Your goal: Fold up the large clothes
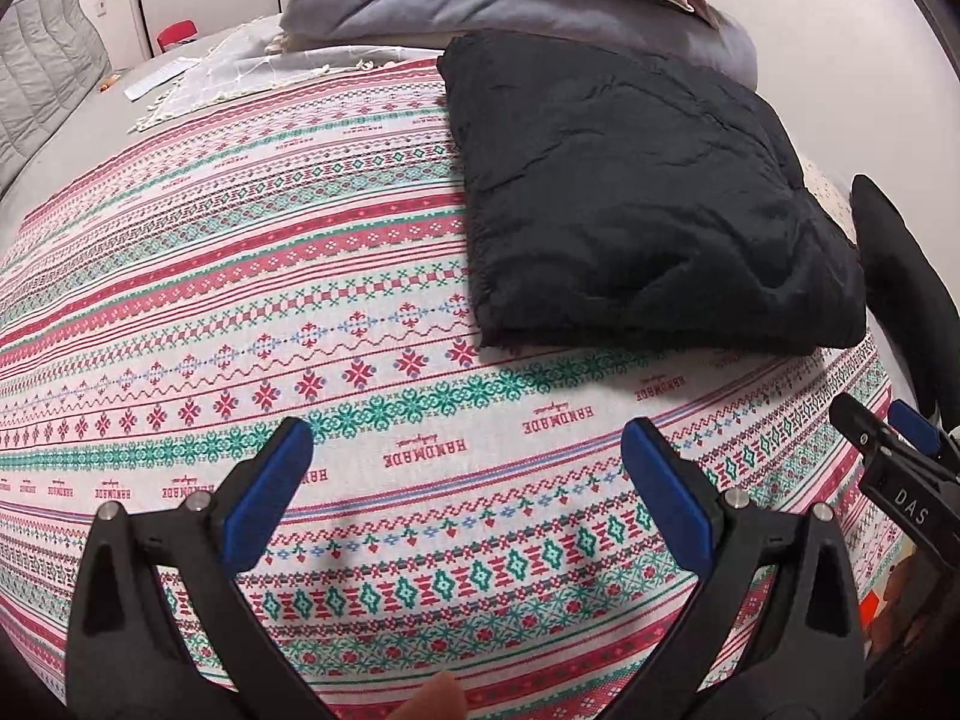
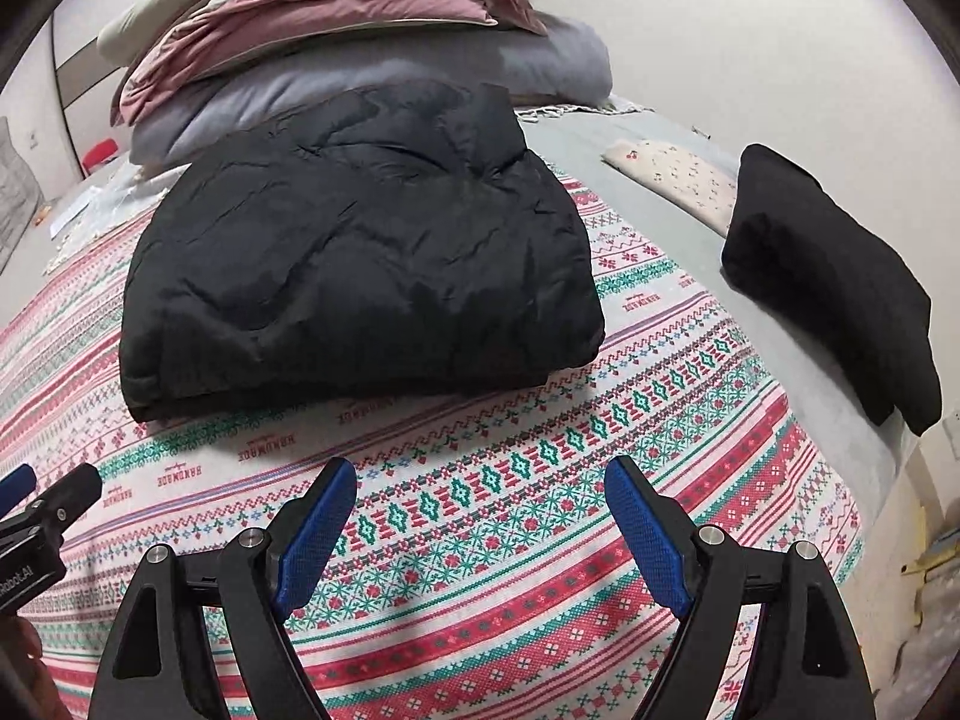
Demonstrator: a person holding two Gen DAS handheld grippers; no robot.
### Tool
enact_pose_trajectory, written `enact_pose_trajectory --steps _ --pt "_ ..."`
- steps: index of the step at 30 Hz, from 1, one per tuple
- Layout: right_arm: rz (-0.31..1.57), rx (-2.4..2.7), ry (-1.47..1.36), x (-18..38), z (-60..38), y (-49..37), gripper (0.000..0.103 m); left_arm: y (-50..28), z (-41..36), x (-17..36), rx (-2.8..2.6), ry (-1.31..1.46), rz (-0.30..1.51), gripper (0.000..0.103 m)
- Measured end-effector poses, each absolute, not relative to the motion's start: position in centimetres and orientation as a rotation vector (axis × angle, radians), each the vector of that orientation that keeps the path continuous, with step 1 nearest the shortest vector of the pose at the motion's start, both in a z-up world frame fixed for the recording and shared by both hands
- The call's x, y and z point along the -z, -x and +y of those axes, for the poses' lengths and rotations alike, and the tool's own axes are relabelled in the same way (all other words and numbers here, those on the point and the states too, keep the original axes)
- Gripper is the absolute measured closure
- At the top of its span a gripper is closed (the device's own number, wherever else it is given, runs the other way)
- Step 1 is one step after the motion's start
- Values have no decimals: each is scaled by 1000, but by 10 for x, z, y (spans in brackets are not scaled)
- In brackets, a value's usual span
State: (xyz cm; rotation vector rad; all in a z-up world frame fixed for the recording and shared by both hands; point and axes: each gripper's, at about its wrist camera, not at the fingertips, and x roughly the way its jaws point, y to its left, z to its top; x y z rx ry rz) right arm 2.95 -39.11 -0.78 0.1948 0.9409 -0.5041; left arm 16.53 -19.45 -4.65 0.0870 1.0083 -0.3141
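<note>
Ahead of the left gripper [image 1: 468, 480], whose pads are blue on black arms, lies a folded black quilted jacket [image 1: 636, 198]. Under both grippers spreads a white bedspread [image 1: 240, 276] banded in red, pink and teal cross-stitch motifs, with red "HANDMADE" lettering. Beyond the jacket sits a grey pillow [image 2: 372, 90] topped by dusty-pink bedding [image 2: 336, 6]. Right of the right gripper [image 2: 480, 516] rests a smaller black folded garment [image 2: 834, 282] and a cream cloth with tiny cherry prints [image 2: 678, 180].
</note>
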Motion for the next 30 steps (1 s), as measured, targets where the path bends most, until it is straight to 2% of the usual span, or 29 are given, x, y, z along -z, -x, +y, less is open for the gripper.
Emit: enact_pose_trajectory --steps 30 --pt "966 488 -203 16 -393 -30 17 -164 -202 49 326 -102 1019 1"
